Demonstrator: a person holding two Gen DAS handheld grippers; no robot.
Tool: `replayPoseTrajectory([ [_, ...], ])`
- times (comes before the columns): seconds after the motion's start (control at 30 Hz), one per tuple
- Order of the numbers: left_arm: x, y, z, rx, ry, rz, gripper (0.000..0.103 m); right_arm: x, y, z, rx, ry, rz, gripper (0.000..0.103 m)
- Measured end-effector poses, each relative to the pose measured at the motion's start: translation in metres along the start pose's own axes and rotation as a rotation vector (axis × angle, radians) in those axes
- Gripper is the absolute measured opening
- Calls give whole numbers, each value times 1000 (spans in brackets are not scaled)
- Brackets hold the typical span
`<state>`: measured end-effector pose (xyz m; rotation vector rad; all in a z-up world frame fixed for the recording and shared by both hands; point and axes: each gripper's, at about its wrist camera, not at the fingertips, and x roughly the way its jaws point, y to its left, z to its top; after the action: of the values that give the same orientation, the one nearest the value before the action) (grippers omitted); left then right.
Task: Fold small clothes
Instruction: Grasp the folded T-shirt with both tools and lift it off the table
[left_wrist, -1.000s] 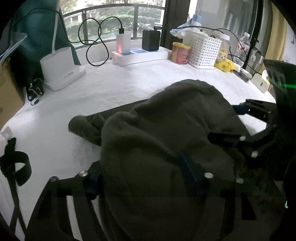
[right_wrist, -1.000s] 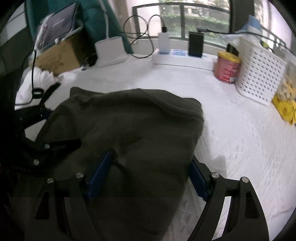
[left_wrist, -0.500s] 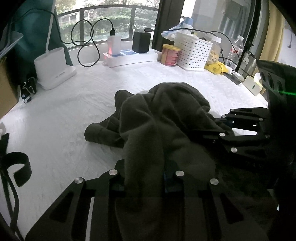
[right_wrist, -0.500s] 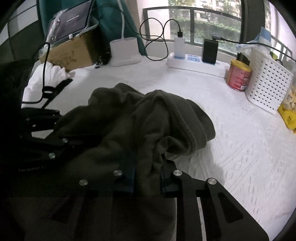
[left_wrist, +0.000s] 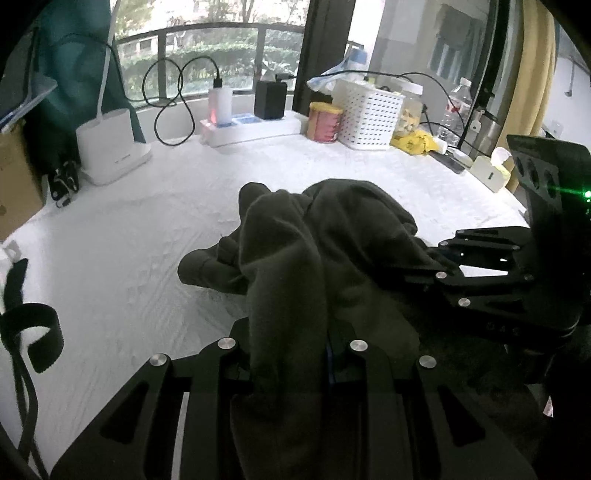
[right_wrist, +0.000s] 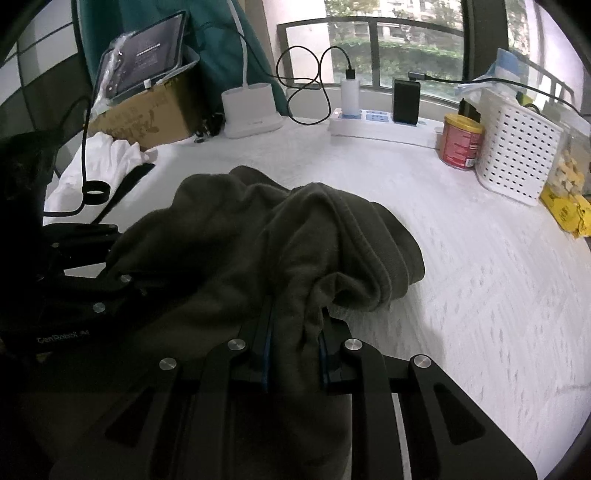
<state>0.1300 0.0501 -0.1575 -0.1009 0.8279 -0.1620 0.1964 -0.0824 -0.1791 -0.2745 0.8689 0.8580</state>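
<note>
A dark olive fleece garment (left_wrist: 325, 236) lies bunched on the white table cover (left_wrist: 122, 236). My left gripper (left_wrist: 291, 354) is shut on a fold of it at the near edge. My right gripper (right_wrist: 295, 343) is shut on another fold of the same garment (right_wrist: 258, 236). The two grippers sit close side by side: the right one shows at the right of the left wrist view (left_wrist: 491, 280), the left one at the left of the right wrist view (right_wrist: 81, 266). The cloth hides the fingertips of both.
Along the far edge stand a white lamp base (left_wrist: 110, 151), a power strip with chargers (left_wrist: 251, 125), a red can (left_wrist: 325, 122) and a white perforated basket (left_wrist: 369, 114). A cardboard box (right_wrist: 147, 114), white cloth (right_wrist: 99, 162) and a black strap (left_wrist: 33, 332) lie at left.
Both grippers have closed on the garment and drawn back toward me. The cloth has gone from spread flat to a bunched heap.
</note>
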Motion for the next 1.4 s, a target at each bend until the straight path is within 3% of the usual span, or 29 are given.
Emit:
replayPoseTrajectory([
  [0.97, -76, -41, -23, 32, -164, 39, 23, -96, 39, -24, -41, -184, -19, 20],
  [1.4, -130, -52, -34, 37, -314, 53, 23, -149, 71, -30, -87, -291, -39, 19],
])
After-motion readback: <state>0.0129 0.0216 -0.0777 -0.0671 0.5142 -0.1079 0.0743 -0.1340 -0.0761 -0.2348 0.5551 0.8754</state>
